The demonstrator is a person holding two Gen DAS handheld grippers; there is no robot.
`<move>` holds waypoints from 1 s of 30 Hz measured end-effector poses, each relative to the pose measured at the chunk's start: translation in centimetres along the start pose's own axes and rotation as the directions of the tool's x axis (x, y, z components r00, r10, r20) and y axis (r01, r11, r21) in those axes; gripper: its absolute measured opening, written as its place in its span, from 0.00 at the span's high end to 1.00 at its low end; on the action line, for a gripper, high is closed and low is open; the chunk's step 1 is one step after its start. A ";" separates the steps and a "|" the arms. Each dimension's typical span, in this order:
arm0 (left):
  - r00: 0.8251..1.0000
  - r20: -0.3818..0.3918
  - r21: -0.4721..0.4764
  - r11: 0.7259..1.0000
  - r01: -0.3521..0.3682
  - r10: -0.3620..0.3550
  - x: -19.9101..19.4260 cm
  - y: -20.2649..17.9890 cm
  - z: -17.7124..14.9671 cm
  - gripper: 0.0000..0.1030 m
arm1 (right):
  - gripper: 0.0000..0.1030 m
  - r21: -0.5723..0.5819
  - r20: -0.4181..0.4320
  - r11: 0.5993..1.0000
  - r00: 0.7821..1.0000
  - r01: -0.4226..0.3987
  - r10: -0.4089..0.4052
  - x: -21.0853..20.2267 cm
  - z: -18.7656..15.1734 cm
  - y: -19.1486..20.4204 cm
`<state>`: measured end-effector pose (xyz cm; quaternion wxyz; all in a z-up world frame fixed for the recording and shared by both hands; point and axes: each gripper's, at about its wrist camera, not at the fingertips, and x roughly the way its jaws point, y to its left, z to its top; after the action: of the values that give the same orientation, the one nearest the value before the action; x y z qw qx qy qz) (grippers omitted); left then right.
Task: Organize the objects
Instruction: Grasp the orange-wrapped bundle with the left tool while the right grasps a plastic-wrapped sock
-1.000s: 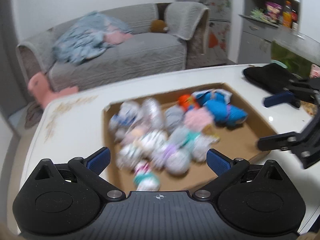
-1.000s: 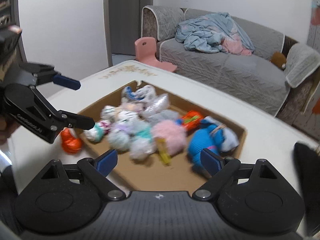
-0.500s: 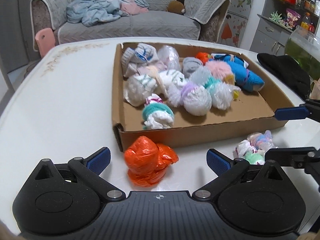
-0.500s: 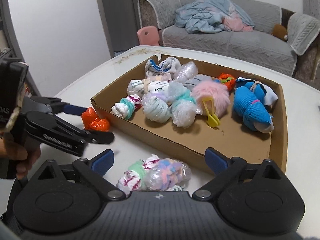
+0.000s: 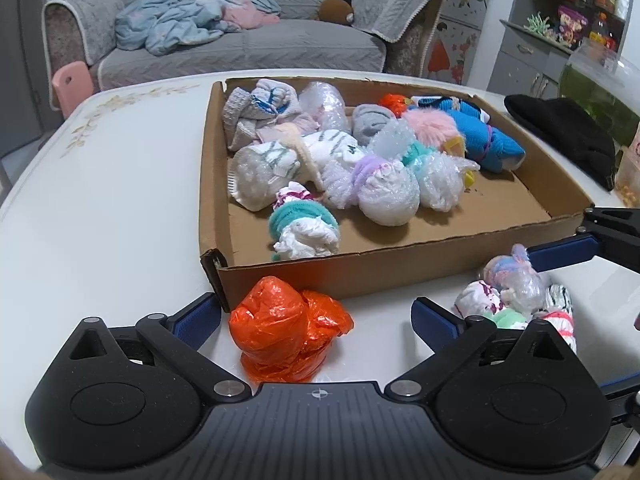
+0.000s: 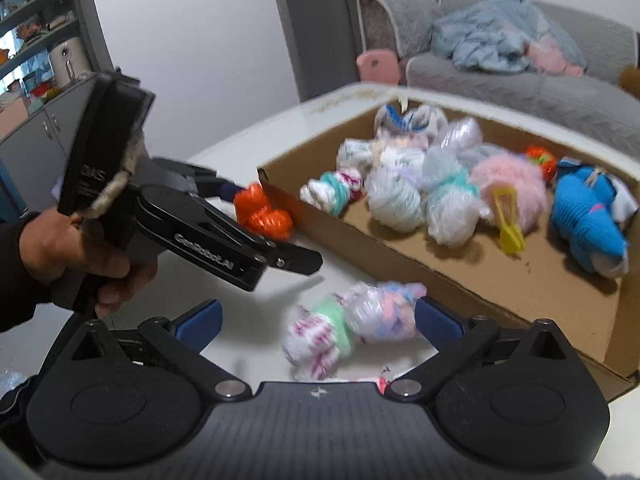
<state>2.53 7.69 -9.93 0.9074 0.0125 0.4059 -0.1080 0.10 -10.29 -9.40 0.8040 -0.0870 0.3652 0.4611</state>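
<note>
Both claws are dropping toward the tabletop (image 5: 100, 200): left claw (image 5: 316, 318) gaping around the orange bag (image 5: 286, 342), right claw (image 6: 318, 320) opening around the wrapped bundle (image 6: 352, 324), outside the cardboard box (image 5: 400, 272), awaiting pickup.

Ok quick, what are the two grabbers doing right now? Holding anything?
Left gripper: open, holding nothing; orange bag lies between its fingers.
Right gripper: jaws opening, holding nothing; wrapped bundle lies between them.

One cardboard box (image 5: 404, 264). One orange plastic-wrapped bundle (image 5: 286, 338) outside box; second small orange bundle (image 5: 391, 101) inside. One blue knit roll (image 5: 486, 140). One pink fluffy ball (image 5: 430, 124). Two grippers.
</note>
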 end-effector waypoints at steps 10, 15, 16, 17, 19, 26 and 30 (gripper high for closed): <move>1.000 -0.005 0.035 0.999 0.002 -0.002 -0.3 -0.3 -0.5 0.01 | 0.05 -0.101 -0.070 0.991 0.994 -0.085 0.078 -1.9 -1.9 1.9; 1.000 -0.008 0.044 0.999 -0.012 0.013 -0.1 -0.4 -0.3 0.02 | 0.04 0.040 0.028 0.999 1.000 -0.009 0.008 -0.9 -0.1 -0.3; 1.000 -0.005 0.049 0.998 -0.026 0.026 -0.1 -0.5 -0.3 0.04 | 0.04 0.085 0.037 0.996 0.999 -0.020 0.017 -0.5 0.0 -0.6; 0.999 -0.001 0.056 0.998 -0.038 0.038 -0.1 -0.4 -0.4 0.07 | 0.02 0.108 0.042 0.994 0.999 -0.026 0.022 -0.1 -0.1 -0.7; 0.999 0.008 0.049 0.998 -0.047 0.047 -0.3 0.0 -0.4 0.13 | 0.02 0.115 0.056 0.993 0.998 0.000 -0.006 0.8 -0.1 -0.6; 0.999 -0.005 0.056 0.997 -0.048 0.048 -0.7 0.4 -0.3 0.26 | 0.10 0.067 0.035 0.993 0.995 -0.097 0.095 2.7 -0.8 -0.4; 0.999 0.008 0.059 0.997 -0.043 0.042 -1.4 0.4 -0.7 0.42 | 0.25 0.041 0.036 0.989 0.989 -0.145 0.143 1.8 -1.3 0.3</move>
<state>1.21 8.37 -9.42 0.9101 0.0475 0.3992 -0.1007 -0.26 -9.50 -11.50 0.7762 -0.0351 0.3671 0.5113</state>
